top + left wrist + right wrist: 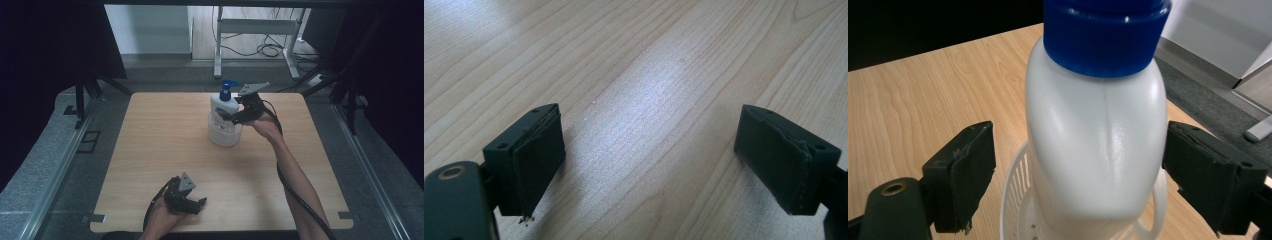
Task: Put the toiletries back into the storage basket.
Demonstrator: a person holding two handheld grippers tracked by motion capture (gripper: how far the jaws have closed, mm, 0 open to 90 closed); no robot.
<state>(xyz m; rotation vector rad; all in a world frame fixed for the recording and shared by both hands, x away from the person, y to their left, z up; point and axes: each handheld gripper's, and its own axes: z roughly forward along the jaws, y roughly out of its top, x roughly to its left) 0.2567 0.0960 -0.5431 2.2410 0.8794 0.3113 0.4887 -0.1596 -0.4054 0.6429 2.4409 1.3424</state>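
Observation:
A white pump bottle (223, 108) with a blue cap stands upright in a small white slotted basket (223, 137) near the far middle of the wooden table (160, 145). My right gripper (235, 116) is open around the bottle (1098, 135); the jaws stand either side of its body with a gap on the left and barely any on the right. The basket's rim (1015, 195) shows below the bottle. My left gripper (192, 204) rests low near the table's front edge, open, with bare wood (649, 110) between its jaws.
Beyond the table's far edge there are a white desk frame (260, 30) and loose cables (270, 49) on the floor. Metal rails (60, 165) run along both sides of the table.

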